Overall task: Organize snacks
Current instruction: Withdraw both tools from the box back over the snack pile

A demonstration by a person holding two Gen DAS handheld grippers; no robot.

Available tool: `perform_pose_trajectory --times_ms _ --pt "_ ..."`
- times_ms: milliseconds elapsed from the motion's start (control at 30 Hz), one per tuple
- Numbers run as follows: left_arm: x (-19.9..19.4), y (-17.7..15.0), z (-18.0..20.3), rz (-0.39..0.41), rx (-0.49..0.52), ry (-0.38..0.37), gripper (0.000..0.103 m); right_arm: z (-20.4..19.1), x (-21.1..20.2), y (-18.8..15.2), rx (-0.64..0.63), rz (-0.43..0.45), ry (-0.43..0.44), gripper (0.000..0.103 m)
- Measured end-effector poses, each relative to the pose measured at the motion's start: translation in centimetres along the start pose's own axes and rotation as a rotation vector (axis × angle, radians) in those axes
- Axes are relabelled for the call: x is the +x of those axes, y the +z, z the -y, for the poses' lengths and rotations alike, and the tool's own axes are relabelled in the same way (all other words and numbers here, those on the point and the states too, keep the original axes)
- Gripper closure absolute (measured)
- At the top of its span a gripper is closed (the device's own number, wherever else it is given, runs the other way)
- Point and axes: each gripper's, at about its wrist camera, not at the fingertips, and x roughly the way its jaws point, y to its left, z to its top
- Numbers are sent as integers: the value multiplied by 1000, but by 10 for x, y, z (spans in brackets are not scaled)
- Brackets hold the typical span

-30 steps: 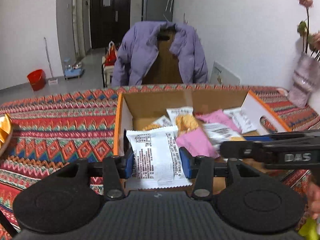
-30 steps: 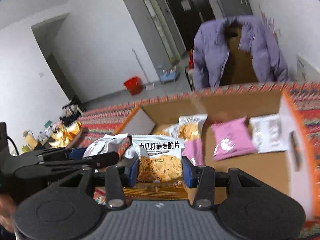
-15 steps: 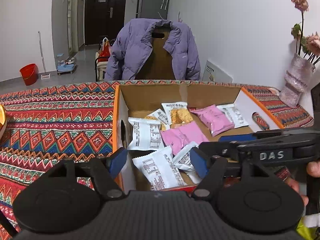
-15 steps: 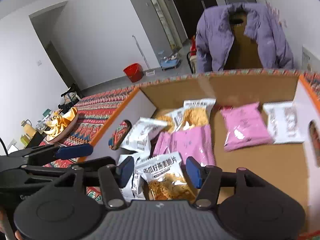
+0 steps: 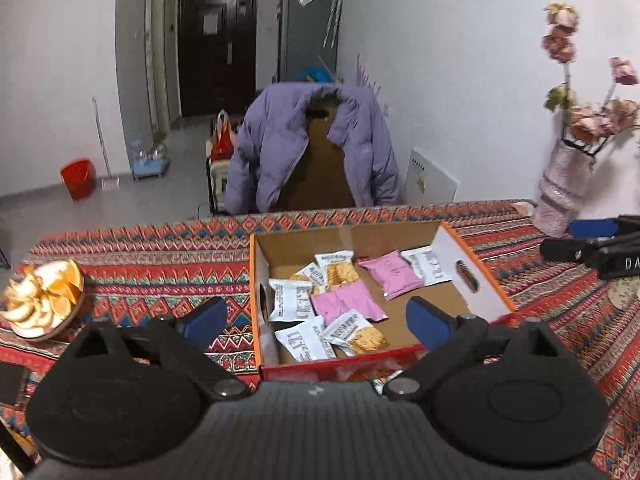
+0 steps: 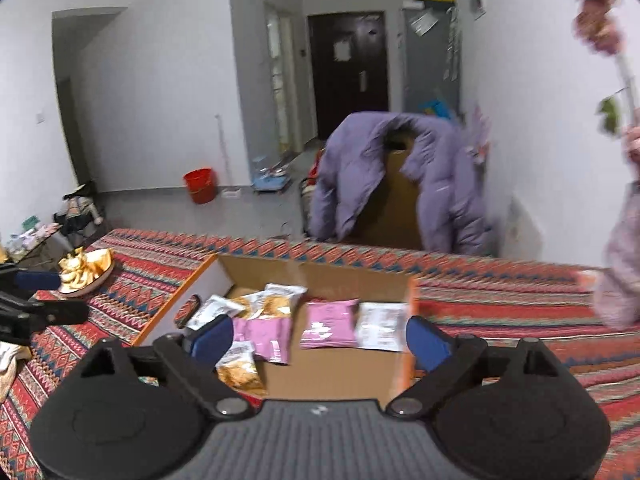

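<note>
An open cardboard box (image 5: 460, 268) with orange edges sits on the patterned tablecloth and holds several snack packets: white ones (image 5: 292, 300), pink ones (image 5: 394, 274) and cracker packets (image 5: 360, 334). The box also shows in the right wrist view (image 6: 304, 276) with the same packets (image 6: 330, 324). My left gripper (image 5: 316, 320) is open and empty, raised above the box's near edge. My right gripper (image 6: 320, 340) is open and empty, above the box's near side. The right gripper also shows at the right edge of the left wrist view (image 5: 592, 244).
A plate of orange slices (image 5: 40, 300) sits at the table's left. A pink vase with dried flowers (image 5: 564, 192) stands at the far right. A chair with a purple jacket (image 5: 312, 148) is behind the table. The left gripper shows at the left of the right wrist view (image 6: 36, 312).
Both grippers let go of their packets, a white one and a cracker one, into the box, opened wide, then drew back and up away from it.
</note>
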Motion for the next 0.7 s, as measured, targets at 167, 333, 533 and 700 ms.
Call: perform_pose_trajectory --times_ms 167,333,533,700 --pt "-53 -12 25 56 30 -17 2 9 -63 -14 -4 41 -39 2" --pt "-97 -38 41 95 23 -7 1 5 -118 -52 -27 67 -48 2" --pt "-141 -86 53 122 21 -1 0 -5 -165 -103 -66 81 -53 2" --pt "-164 -127 54 117 -15 4 0 -12 -187 -137 -86 87 -54 2"
